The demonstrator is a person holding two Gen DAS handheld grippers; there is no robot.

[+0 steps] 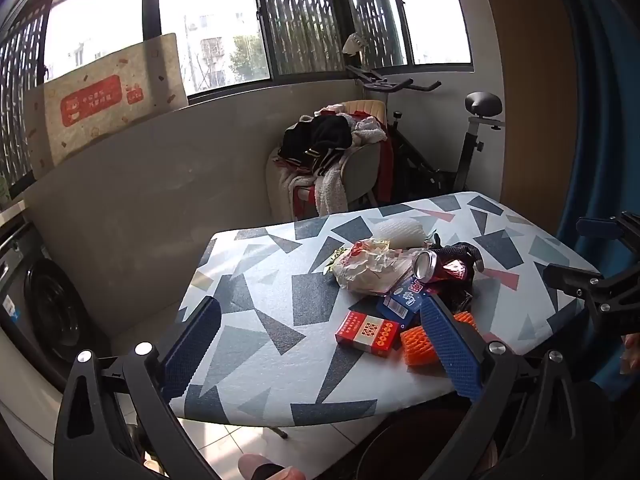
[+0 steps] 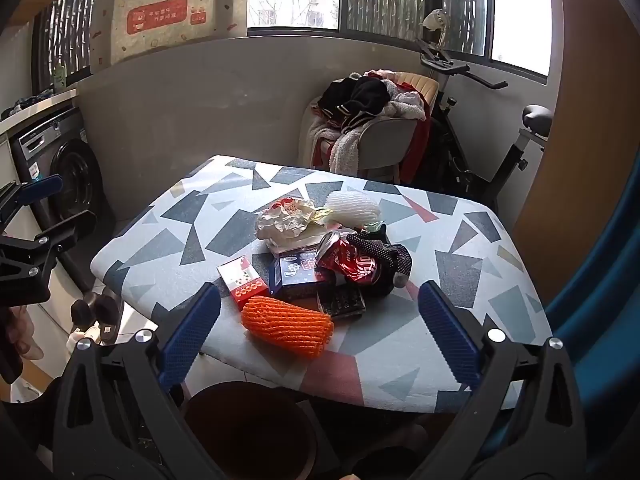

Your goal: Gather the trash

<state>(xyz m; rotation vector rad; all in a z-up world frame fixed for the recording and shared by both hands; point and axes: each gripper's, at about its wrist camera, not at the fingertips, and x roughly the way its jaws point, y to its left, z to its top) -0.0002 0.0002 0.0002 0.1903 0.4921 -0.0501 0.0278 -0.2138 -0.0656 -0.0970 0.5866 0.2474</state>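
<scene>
In the left wrist view the left claw (image 1: 320, 340) hangs released, its blue pads far apart with nothing between them, over the near edge of the desk (image 1: 248, 344), which wears a cover of grey, blue and pink triangles. The trash sits in one heap toward the desk's right half. A red cigarette box (image 1: 367, 333) lies flat nearest the camera, its long axis running left to right. Behind it a crushed red can (image 1: 438, 269) lies on its side, its open top turned left toward a crumpled paper wrapper (image 1: 370, 266). A white foam net (image 1: 399, 232) lies farthest back, and an orange foam net (image 1: 420, 345) shows partly behind the right pad. The right claw's frame enters at the right edge.

In the right wrist view the right claw (image 2: 320, 340) is likewise spread wide and empty. The orange foam net (image 2: 288, 326) lies just ahead of it, long axis left to right (slightly down at the right). Below the desk's near edge stands a dark round bin (image 2: 248, 424); its inside is too dim to tell any contents. The can (image 2: 348, 262) points its open top to the upper left.
</scene>
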